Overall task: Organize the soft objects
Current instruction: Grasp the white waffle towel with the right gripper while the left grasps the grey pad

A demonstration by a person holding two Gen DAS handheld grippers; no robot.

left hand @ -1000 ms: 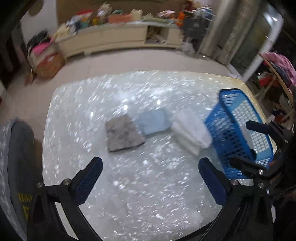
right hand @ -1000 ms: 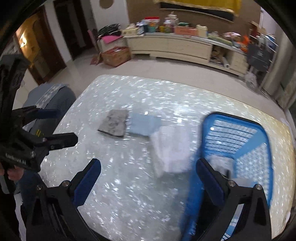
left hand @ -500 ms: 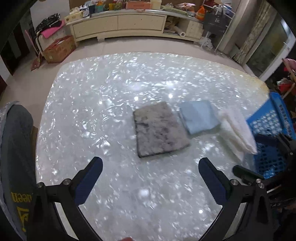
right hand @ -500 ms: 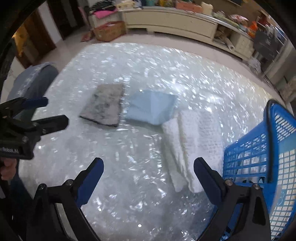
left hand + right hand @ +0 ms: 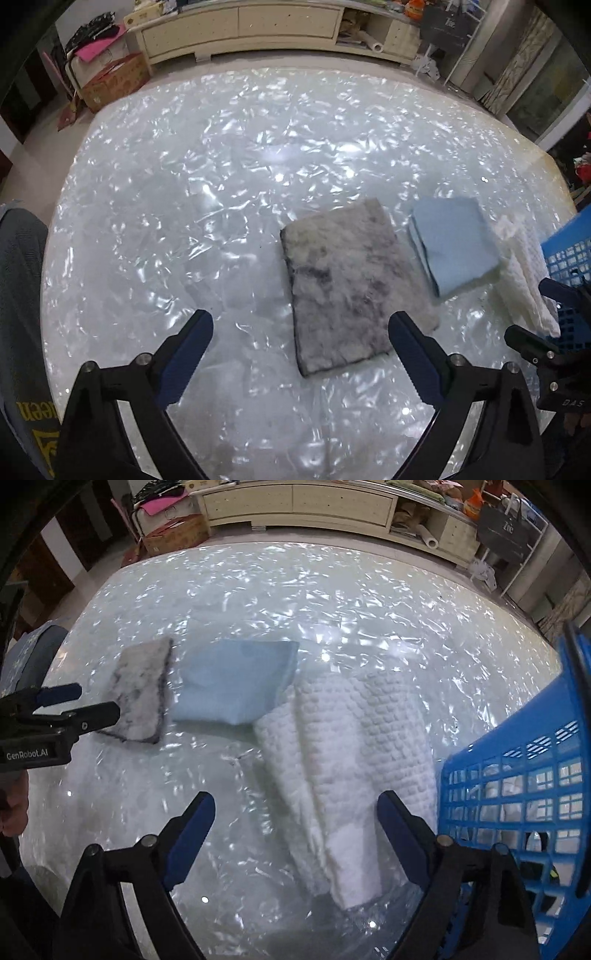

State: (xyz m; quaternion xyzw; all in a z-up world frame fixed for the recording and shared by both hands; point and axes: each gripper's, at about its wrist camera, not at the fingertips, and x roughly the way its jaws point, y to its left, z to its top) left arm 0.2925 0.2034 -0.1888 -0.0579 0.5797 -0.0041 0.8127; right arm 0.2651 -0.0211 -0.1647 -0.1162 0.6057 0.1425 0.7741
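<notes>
three folded soft items in a row on a glossy white table [image 5: 229, 177], seen from both wrist cameras. from left to right: grey mottled cloth [image 5: 343, 284], lying flat; light blue folded cloth [image 5: 454, 243], just beside it; white waffle-textured towel [image 5: 347, 760], with one corner of the blue cloth resting on its near edge. blue plastic basket [image 5: 517, 782] at the right end of the row, tilted, its latticed wall touching or nearly touching the towel; pale items visible through the lattice, not identifiable.

left gripper [image 5: 301, 332]: fingers spread wide, empty, hovering above the table, with the near edge of the grey cloth between the blue-padded tips. right gripper [image 5: 297, 818]: fingers likewise spread wide, empty, poised over the near part of the white towel, right fingertip [image 5: 397, 819] close to the basket wall. contact between either gripper and the fabric not discernible.

left gripper also visible at the left margin of the right wrist view, in front of the grey cloth. background: cream low cabinet [image 5: 258, 27] along the far wall, cardboard box [image 5: 114, 85] on the floor, grey upholstered chair [image 5: 22, 295] at the table's left edge.
</notes>
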